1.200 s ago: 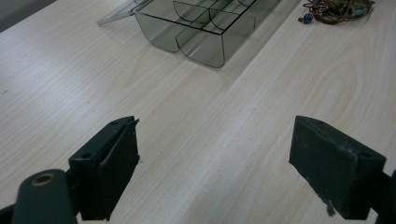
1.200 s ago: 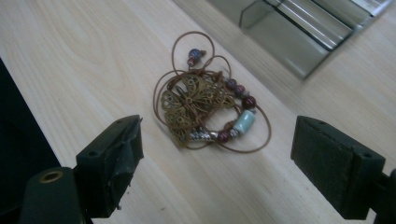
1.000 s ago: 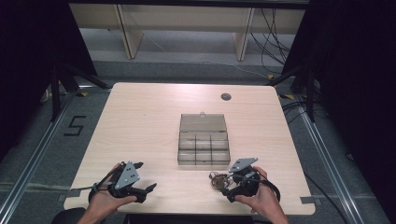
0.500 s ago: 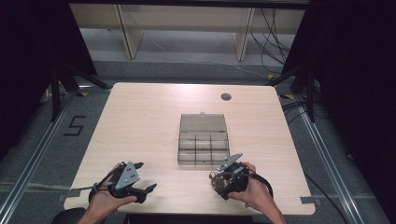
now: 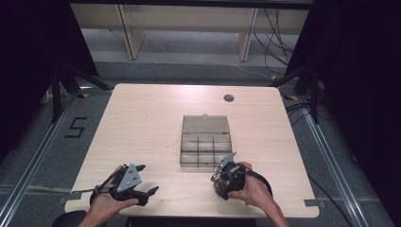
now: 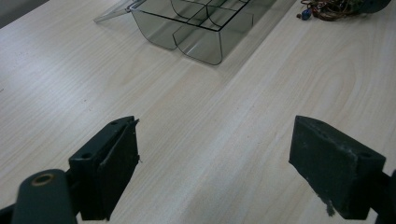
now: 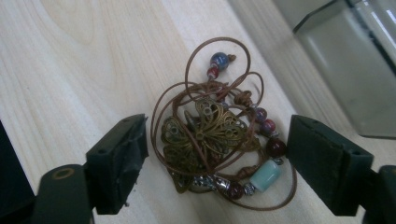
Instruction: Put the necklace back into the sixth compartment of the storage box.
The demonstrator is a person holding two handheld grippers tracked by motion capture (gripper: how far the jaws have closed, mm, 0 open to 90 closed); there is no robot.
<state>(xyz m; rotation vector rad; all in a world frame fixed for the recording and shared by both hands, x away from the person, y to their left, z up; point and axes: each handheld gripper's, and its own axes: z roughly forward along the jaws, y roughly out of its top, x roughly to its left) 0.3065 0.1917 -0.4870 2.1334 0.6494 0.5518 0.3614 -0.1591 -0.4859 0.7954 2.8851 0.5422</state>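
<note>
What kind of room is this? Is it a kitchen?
Probably a lab or recording room, not a kitchen: a lone wooden table, dark curtains around it, loose cables on the grey floor, and a taped number 5.

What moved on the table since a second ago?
The right gripper slid left, toward the clear box, and tipped down over the beaded necklace; its jaws stand open either side of it, not gripping yet. The left gripper and the open box stayed put.

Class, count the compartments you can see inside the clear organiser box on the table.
6. In the clear box, the high view shows two rows of three: left, middle and right at the back, the same at the front. The right gripper hides part of the front edge.
</note>
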